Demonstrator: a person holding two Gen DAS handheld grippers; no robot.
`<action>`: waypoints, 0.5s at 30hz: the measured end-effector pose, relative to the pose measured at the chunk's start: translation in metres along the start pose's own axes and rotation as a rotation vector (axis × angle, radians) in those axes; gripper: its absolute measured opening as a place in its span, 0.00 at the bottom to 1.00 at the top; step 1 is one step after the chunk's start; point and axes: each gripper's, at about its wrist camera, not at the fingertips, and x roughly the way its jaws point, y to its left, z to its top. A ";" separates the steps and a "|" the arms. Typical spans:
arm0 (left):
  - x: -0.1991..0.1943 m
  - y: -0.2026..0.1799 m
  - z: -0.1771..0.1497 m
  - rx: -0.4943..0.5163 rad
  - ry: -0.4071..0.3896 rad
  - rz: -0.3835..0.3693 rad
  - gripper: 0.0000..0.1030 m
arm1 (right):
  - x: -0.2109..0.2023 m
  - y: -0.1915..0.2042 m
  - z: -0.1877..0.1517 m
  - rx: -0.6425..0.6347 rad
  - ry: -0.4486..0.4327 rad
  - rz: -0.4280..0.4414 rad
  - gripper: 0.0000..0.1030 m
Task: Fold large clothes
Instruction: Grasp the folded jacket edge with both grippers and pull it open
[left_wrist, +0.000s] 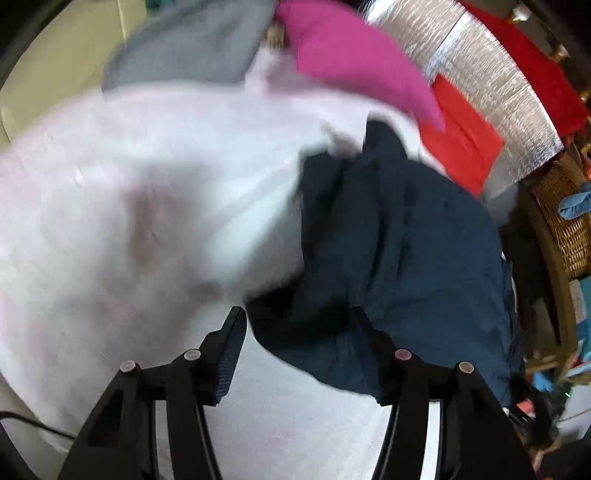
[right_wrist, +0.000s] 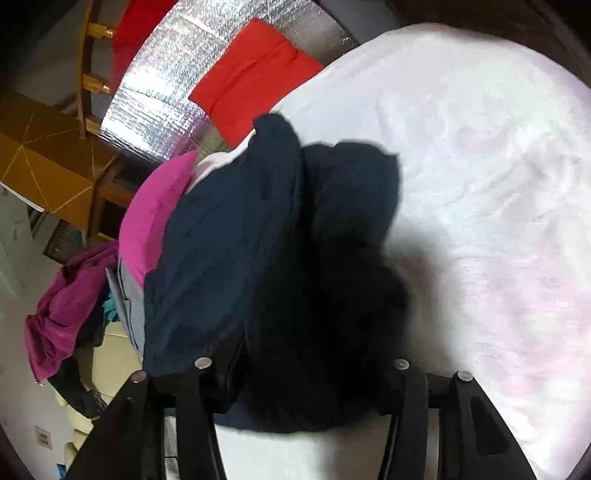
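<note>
A crumpled dark navy fabric garment (left_wrist: 399, 251) lies bunched on the white cloth-covered surface (left_wrist: 110, 221), and it is the landmark for everything here; the left wrist view is smeared with blur, so fine folds are hard to read. The left tool (left_wrist: 299, 328) hangs over the near edge of the navy garment with its jaws spread; the left finger with its ribbed pad stands over bare white cloth just beside the garment's edge, the right finger lies against the dark fabric; nothing is pinched between them.

In the right wrist view the right tool (right_wrist: 306, 363) sits at the near end of the same navy garment (right_wrist: 229, 236), jaws parted; dark cloth fills the gap and drapes over both fingertips, so I cannot tell whether the pads press on it.

Beyond the navy garment, at its far side, lies a flat bright pink folded cloth (left_wrist: 354, 62); past that a flat red folded cloth (left_wrist: 461, 136) rests on a silver quilted foil sheet (left_wrist: 491, 85); a grey folded cloth (left_wrist: 192, 44) lies further off, beside the pink one. To the right of the navy garment in the left view stands a woven wicker basket (left_wrist: 565, 221). In the right view a loose magenta garment (right_wrist: 62, 314) hangs off to the left of the navy one, well apart from it, with wooden furniture (right_wrist: 48, 162) behind.
</note>
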 end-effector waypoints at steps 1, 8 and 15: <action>-0.013 -0.005 0.004 0.037 -0.080 0.057 0.66 | -0.011 -0.004 0.000 0.007 -0.007 0.006 0.58; 0.015 -0.051 0.010 0.245 -0.146 0.161 0.79 | -0.042 0.008 0.016 -0.052 -0.258 -0.037 0.74; 0.034 -0.076 0.001 0.363 -0.163 0.239 0.79 | 0.046 0.030 0.027 -0.217 -0.110 -0.267 0.51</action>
